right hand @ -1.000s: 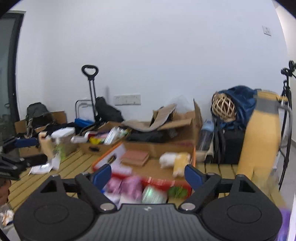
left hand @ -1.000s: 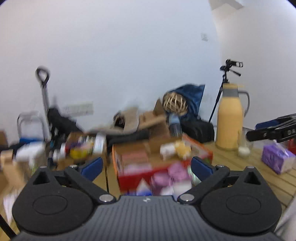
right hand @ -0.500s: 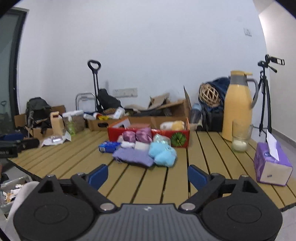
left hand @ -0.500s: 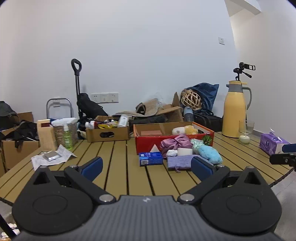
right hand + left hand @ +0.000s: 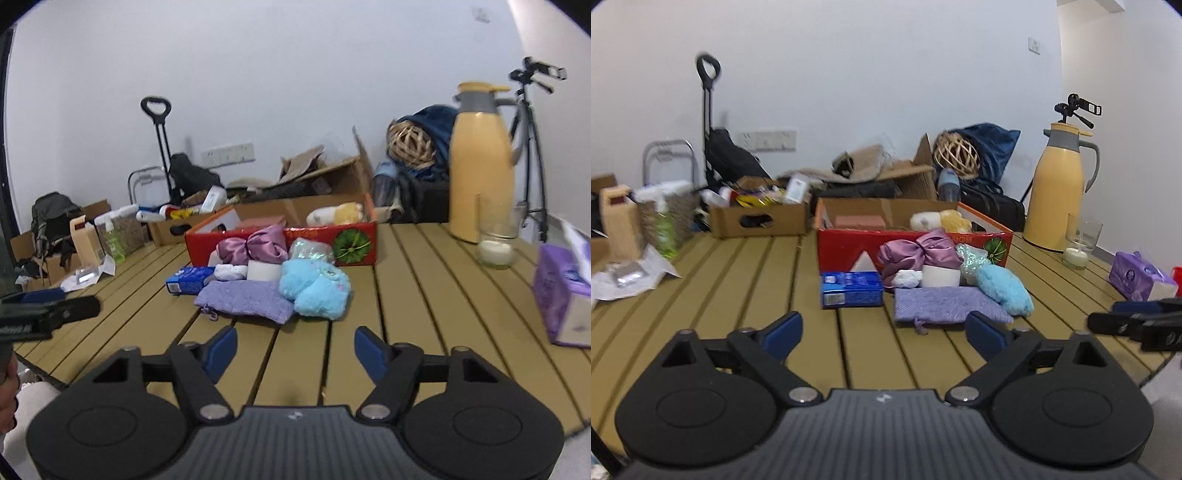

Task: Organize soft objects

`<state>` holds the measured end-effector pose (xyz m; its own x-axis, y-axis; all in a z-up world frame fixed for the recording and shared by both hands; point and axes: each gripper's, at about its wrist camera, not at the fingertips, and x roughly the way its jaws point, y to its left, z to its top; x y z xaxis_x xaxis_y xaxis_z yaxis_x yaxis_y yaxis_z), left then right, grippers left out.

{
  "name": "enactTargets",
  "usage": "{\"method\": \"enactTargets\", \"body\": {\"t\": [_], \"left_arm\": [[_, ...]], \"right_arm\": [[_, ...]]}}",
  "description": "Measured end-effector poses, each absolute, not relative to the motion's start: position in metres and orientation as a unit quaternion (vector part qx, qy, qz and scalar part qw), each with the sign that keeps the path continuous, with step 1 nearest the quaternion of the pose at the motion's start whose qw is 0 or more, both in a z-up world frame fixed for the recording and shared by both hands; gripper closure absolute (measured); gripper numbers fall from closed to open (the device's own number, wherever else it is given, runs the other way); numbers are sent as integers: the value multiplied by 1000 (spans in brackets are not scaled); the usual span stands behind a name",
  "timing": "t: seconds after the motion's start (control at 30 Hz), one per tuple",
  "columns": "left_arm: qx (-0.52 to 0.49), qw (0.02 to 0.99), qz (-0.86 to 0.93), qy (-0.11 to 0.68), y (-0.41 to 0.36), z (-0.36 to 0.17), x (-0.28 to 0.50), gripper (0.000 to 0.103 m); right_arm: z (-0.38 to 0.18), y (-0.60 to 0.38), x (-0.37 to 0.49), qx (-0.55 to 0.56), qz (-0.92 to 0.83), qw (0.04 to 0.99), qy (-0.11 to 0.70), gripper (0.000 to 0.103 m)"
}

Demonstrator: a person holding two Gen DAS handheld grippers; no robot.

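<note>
The soft things lie bunched at the middle of the slatted bench (image 5: pixel 424 280), right against the front wall of the red box (image 5: pixel 354 245). That reads as a pile waiting to be sorted into the box, which already holds a cream and yellow plush (image 5: pixel 334 214) at its far right corner.

Nearest the cameras is the purple knit pouch (image 5: pixel 243 301), lying flat. Touching it at about 3 o'clock is the fluffy blue toy (image 5: pixel 316 290). Behind them, at 12 o'clock, sit the pink satin bundle (image 5: pixel 253 247), a white roll (image 5: pixel 263 271), a small white cloth (image 5: pixel 229 272) and a shiny green bag (image 5: pixel 310 251). A blue tissue pack (image 5: pixel 851 290) lies at 9 o'clock of the pouch.

The left tongs (image 5: pixel 882 326) are spread, closing a little, with nothing between them, aimed just short of the pouch. The right tongs (image 5: pixel 291 349) are also closing on empty air, aimed short of the pouch and toy. Both seem lined up for a first pick.

The red box carries white lettering beside a round green emblem, too blurred to read. Print on the tissue pack and on the purple tissue box (image 5: pixel 561 299) at 3 o'clock is also illegible.
</note>
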<state>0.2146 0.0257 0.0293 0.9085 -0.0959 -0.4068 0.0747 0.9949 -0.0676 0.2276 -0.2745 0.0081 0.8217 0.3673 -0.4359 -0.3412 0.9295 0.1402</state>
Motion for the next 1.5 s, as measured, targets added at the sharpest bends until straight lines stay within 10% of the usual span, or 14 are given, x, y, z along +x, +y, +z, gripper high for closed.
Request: {"method": "enactTargets", "body": {"t": [0.37,0.73,0.93,1.5], "left_arm": [[-51,966,-94,235,12,26,374,41],[-160,934,-146,284,46,-16,434,78],[-154,942,-149,259,40,-2,422,82],[-100,963,-176,178,10,70,249,82]], "right_arm": [[17,-224,374,37,241,941,236,40],[-17,-183,464,63,275,919,277,69],[-13,-180,450,51,268,929,248,90],[56,-219,272,52,289,941,166,91]]}}
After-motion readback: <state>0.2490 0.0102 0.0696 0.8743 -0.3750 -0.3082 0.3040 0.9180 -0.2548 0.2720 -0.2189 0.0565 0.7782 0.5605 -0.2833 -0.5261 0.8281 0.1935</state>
